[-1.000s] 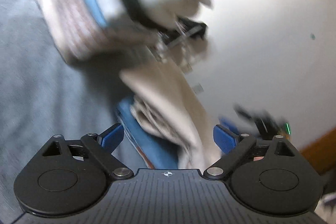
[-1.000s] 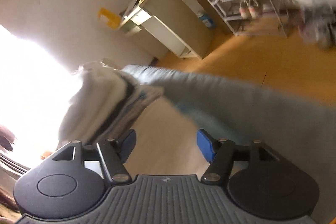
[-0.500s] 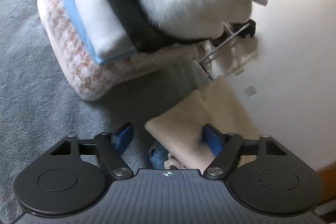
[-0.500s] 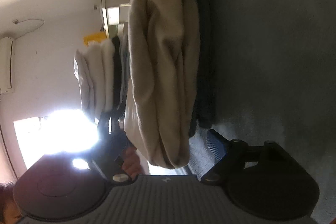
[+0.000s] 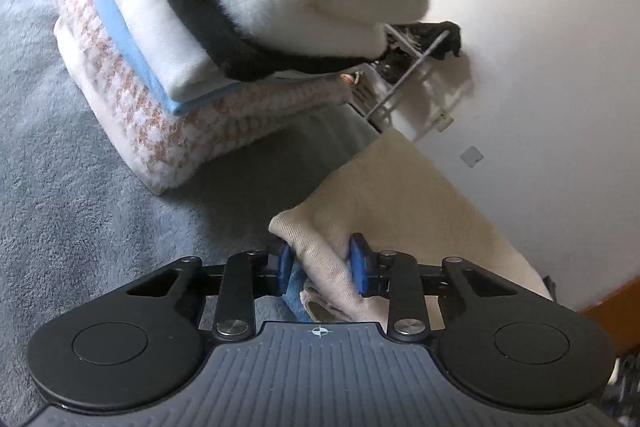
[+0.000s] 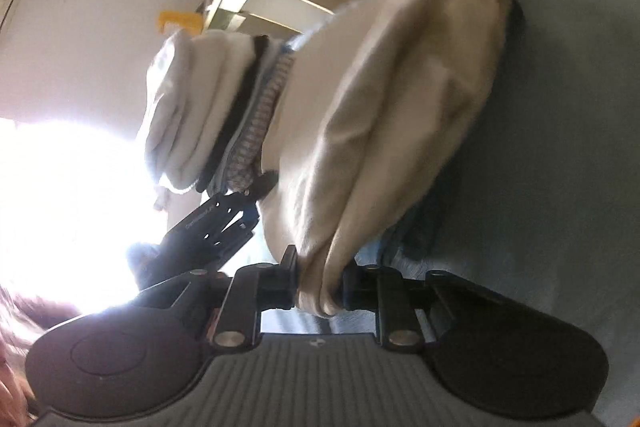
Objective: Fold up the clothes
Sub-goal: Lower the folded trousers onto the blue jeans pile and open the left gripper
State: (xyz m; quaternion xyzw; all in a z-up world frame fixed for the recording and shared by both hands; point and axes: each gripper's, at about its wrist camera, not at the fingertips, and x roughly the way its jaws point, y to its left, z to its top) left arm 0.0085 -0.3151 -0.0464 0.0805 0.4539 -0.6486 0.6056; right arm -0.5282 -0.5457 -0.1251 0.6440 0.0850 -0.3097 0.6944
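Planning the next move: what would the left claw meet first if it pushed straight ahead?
Probably more of the beige garment its closing jaws already pinch; beyond that likely the white wall, though depth is unclear.

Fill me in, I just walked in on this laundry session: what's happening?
A person is folding clothes on a grey blanket with a two-finger tool in each hand. The left tool and the right tool are both closing on bunched edges of a folded beige garment. Beside it stands a stack of folded clothes.

Harsh window glare (image 6: 60,195) blows out right view's left; motion blur there; left view sharp, edges bowed.
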